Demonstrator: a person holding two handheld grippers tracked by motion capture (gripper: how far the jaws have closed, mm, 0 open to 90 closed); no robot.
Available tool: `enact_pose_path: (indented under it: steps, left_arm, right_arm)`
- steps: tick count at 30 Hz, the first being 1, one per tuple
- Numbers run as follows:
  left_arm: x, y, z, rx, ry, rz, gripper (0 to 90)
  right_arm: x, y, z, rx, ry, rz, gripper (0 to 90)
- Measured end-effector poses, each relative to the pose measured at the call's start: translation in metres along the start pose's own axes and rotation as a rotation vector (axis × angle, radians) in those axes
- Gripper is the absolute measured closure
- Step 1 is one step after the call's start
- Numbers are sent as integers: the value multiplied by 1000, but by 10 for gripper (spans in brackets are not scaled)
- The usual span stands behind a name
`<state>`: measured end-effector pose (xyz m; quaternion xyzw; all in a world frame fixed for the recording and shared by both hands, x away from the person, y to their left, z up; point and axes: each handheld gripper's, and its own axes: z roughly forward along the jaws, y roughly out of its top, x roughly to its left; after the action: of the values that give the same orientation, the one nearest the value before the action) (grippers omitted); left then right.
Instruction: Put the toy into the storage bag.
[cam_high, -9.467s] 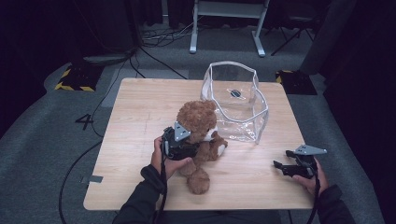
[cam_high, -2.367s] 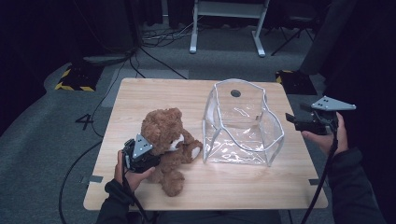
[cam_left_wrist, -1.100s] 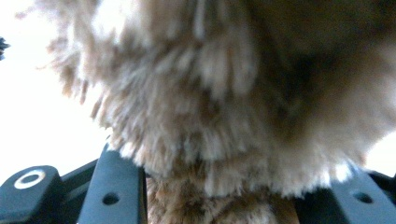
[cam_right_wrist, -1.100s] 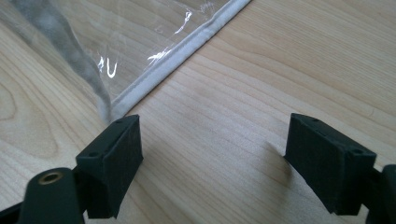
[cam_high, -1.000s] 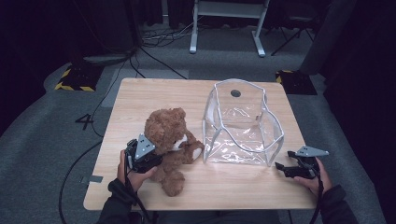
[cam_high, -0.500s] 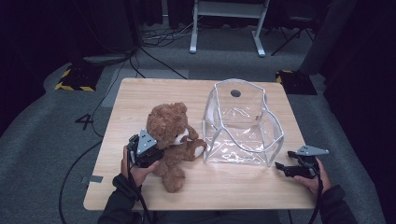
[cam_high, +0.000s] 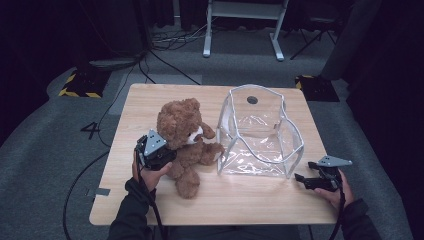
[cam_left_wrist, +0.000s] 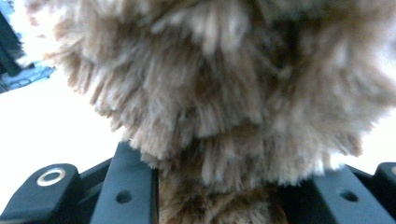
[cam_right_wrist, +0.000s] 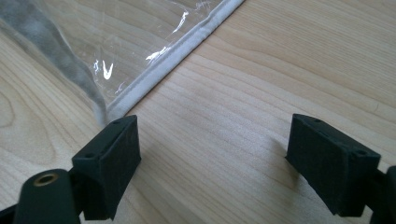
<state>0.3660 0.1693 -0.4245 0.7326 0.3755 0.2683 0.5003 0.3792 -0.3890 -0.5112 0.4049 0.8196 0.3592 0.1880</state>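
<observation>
A brown teddy bear (cam_high: 184, 131) sits upright on the wooden table (cam_high: 165, 100), left of a clear plastic bag (cam_high: 260, 132) with white piping that stands open-topped. One bear paw reaches the bag's left wall. My left gripper (cam_high: 169, 156) is pressed into the bear's left side; in the left gripper view brown fur (cam_left_wrist: 224, 93) is packed between the jaws of the left gripper (cam_left_wrist: 224, 198). My right gripper (cam_high: 301, 179) rests low near the table's front right, just past the bag's front right corner (cam_right_wrist: 112, 109). The right gripper (cam_right_wrist: 215, 144) has its jaws wide apart over bare wood.
The table's front edge lies close below both hands. Behind the table stand a white metal frame (cam_high: 242, 22), floor cables (cam_high: 160, 55) and black-and-yellow striped blocks (cam_high: 80, 85). Bare wood stretches across the table's back left and front middle.
The left gripper has raised the bear more upright and nudged it right toward the bag. The right gripper, earlier held up beside the bag, came down to the front right and stayed there.
</observation>
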Motion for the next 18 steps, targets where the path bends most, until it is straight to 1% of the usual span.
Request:
enact_pose_path:
  steps: [2, 4, 5, 6, 8, 10, 13, 16, 17, 18]
  left_arm:
    - [0, 6, -1, -22, 11, 3, 617]
    - [2, 11, 0, -38, 15, -7, 617]
    - [3, 16, 0, -50, 24, -6, 618]
    - [3, 16, 0, -50, 24, -6, 618]
    - [5, 21, 1, -68, 34, -9, 618]
    - [6, 27, 2, -75, 38, -6, 618]
    - [9, 38, 3, -91, 40, -1, 618]
    - [13, 49, 3, -118, 50, -2, 618]
    - [15, 56, 2, -139, 53, -9, 617]
    - [15, 56, 2, -139, 53, -9, 617]
  right_arm:
    - [0, 0, 0, 1, -3, 2, 172]
    - [0, 0, 0, 1, -3, 3, 172]
    - [0, 0, -1, 2, -3, 3, 172]
    - [0, 0, -1, 2, -3, 3, 172]
    - [0, 0, 0, 1, -3, 3, 172]
    - [0, 0, 0, 1, -3, 4, 172]
    - [0, 0, 0, 1, -3, 5, 172]
    - [0, 0, -1, 2, -4, 4, 172]
    - [0, 0, -1, 2, -3, 4, 172]
    - [0, 0, -1, 2, -3, 4, 172]
